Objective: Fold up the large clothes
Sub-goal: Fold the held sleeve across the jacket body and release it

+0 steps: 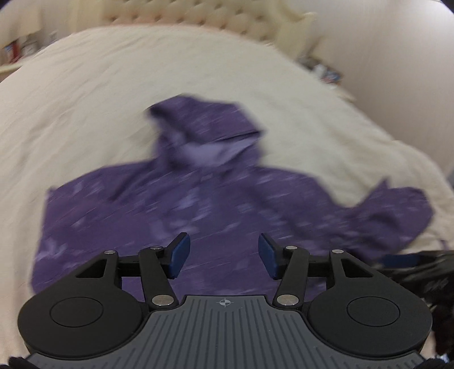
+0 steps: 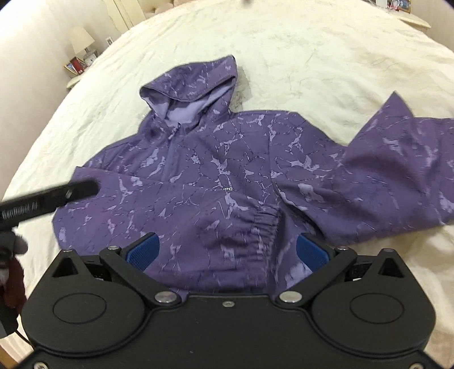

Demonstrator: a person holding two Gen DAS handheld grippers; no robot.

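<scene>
Jaws of the left gripper stand parted with a clear gap between the blue pads, nothing held; the purple hooded jacket shows through the gap and lies beyond and beneath the fingertips, though whether the pads touch the cloth cannot be told, as the left wrist view is smeared by motion blur. Jaws of the right gripper stand wide, their blue pads far apart, and the jacket's gathered elastic hem lies between them, bunched toward the right pad; the pads sit at either side of the fabric without closing on it.

Jacket: purple with a pale marbled print, spread front-up on a cream bedspread, hood pointing away from both cameras and showing a lighter lilac lining. A zip runs down from the collar, and small white lettering, too small to read, sits near mid-chest. In the right wrist view one sleeve extends to the right, folded back on itself; the other sleeve lies across the body at lower left.

Right wrist view also shows a finger of the left gripper, dark and blurred, over the jacket's left edge. A tufted headboard stands at the far end of the bed, and a lamp with framed pictures sits on a nightstand beside it.
</scene>
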